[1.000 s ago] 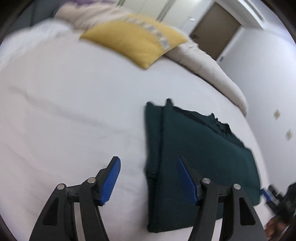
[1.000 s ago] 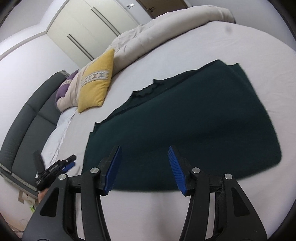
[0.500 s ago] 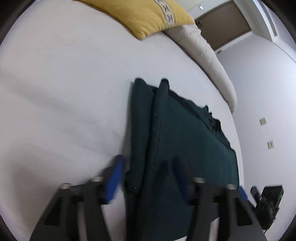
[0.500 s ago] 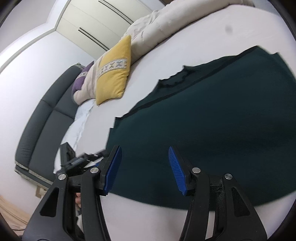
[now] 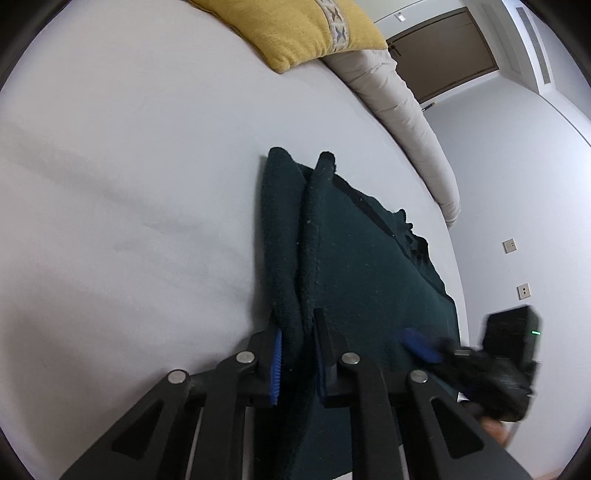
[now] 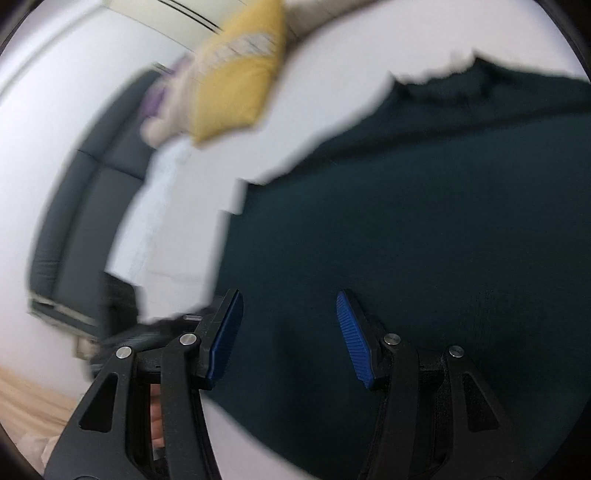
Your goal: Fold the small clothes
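A dark green garment (image 5: 362, 266) lies flat on the white bed (image 5: 129, 192), its left edge doubled into a raised fold. My left gripper (image 5: 299, 360) is at the near end of that fold. Its jaws are closing, and the cloth is pinched between the blue pads (image 5: 277, 363). In the right wrist view, which is blurred by motion, the same garment (image 6: 424, 221) fills the frame. My right gripper (image 6: 290, 339) hovers open over its near left part with nothing between the fingers. Its blurred blue pad and black body (image 5: 421, 343) also show at the right of the left wrist view.
A yellow pillow (image 5: 306, 29) and a rolled beige duvet (image 5: 406, 122) lie at the far side of the bed. A brown door (image 5: 443, 51) and wall sockets (image 5: 509, 245) are beyond. A dark grey headboard (image 6: 81, 206) stands left of the bed.
My left gripper dropped onto the garment's folded left edge and its jaws came together on it. My right gripper swept fast across the garment toward the left gripper, staying open.
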`<state>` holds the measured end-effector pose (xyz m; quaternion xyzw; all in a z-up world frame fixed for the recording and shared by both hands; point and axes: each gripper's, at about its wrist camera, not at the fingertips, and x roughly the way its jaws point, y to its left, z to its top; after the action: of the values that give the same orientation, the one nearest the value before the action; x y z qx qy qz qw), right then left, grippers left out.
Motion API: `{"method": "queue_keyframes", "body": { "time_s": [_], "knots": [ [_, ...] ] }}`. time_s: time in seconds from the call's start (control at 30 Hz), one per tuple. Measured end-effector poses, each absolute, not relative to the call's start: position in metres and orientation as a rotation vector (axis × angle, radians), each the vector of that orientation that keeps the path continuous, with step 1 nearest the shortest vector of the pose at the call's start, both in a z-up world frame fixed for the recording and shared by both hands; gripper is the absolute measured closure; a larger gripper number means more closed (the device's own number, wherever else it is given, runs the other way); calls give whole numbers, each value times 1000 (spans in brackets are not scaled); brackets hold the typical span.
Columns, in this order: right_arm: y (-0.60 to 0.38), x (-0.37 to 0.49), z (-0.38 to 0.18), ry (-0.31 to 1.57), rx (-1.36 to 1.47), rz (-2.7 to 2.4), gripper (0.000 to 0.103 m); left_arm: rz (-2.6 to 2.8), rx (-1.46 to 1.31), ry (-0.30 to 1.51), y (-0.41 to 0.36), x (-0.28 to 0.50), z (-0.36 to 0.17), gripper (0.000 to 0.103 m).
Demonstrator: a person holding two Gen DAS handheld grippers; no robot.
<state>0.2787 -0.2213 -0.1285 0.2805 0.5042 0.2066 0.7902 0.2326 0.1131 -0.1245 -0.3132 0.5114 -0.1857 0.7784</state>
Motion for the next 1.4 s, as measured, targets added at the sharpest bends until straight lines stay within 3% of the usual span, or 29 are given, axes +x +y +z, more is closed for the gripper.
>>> {"method": "queue_keyframes", "body": {
  "time_s": [0.3, 0.57, 0.73, 0.9, 1.03, 1.13, 1.4],
  "knots": [
    [-256, 274, -125, 1000, 766, 482, 52, -414, -599, 1061, 94, 227, -88, 90],
    [-365, 256, -126, 929, 1027, 439, 47, -549, -438, 1021, -15, 227, -27, 90],
    [-420, 248, -130, 880, 1132, 424, 36, -632, -405, 1065, -110, 230, -46, 90],
    [-438, 251, -139, 915, 1140, 437, 36, -741, -476, 1165, -154, 215, -76, 92],
    [-422, 258, -138, 950, 1088, 427, 36, -817, -431, 1052, -136, 185, -39, 83],
    [-413, 262, -134, 983, 1052, 383, 36, -753, -440, 957, -96, 182, -26, 83],
    [-366, 278, -124, 1174, 880, 325, 39, -620, -408, 986, -59, 187, -68, 82]
  ]
}}
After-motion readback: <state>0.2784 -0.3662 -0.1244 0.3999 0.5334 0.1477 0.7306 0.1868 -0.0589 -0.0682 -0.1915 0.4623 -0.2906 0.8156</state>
